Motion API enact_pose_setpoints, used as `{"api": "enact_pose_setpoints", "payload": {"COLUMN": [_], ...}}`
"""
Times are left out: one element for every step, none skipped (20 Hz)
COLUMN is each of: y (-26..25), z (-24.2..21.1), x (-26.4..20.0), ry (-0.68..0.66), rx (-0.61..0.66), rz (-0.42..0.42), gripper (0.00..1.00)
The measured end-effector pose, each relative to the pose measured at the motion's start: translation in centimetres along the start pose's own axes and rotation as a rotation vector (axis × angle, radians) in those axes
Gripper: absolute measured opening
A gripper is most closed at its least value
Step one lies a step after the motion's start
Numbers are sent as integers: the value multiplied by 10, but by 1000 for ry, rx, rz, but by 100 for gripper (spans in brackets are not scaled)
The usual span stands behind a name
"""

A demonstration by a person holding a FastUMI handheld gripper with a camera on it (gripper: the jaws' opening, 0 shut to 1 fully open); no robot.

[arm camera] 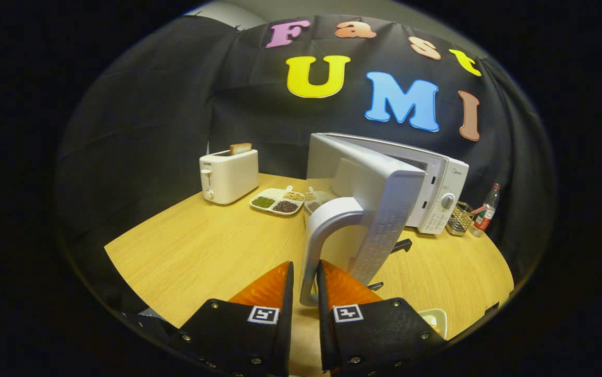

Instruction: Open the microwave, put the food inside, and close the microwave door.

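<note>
- The claw point(305, 285) is clamped on the microwave door's handle point(317, 235).
- The door point(379, 204) stands swung open from the microwave point(437, 183).
- Beside the microwave on the counter point(201, 246) sit a divided tray point(278, 200) and a toaster point(228, 175).

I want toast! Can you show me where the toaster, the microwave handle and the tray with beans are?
toaster point(229, 179): gripper view, on its white front side.
microwave handle point(315, 235): gripper view, on the grey bar between the gripper point(305, 272) fingers.
tray with beans point(277, 201): gripper view, on the middle divider.
</note>
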State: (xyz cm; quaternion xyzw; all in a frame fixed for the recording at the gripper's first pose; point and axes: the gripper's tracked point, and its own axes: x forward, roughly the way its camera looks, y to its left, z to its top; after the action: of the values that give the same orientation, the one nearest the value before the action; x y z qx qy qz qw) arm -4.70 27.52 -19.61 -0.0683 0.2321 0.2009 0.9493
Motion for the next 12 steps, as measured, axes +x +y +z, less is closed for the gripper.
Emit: {"api": "enact_pose_setpoints", "payload": {"y": [7,18,27,34,43,52,60,69,77,87,92,96], "z": [1,1,3,3,5,5,8,12,16,23,29,35], "x": [-1,-3,-3,-5,-4,-6,-8,-10,-12,-16,-20,-25], "ry": [0,1,-1,-4,-4,-2,-5,-14,-24,-43,-59,-75], "rx": [-9,-17,-24,-34,-52,-65,-72,-77,-84,-90,-92,-89], "rz": [15,33,52,66,88,109,132,162,189,224,258,281], "gripper": [23,24,23,24,23,23,23,24,24,23,24,24]}}
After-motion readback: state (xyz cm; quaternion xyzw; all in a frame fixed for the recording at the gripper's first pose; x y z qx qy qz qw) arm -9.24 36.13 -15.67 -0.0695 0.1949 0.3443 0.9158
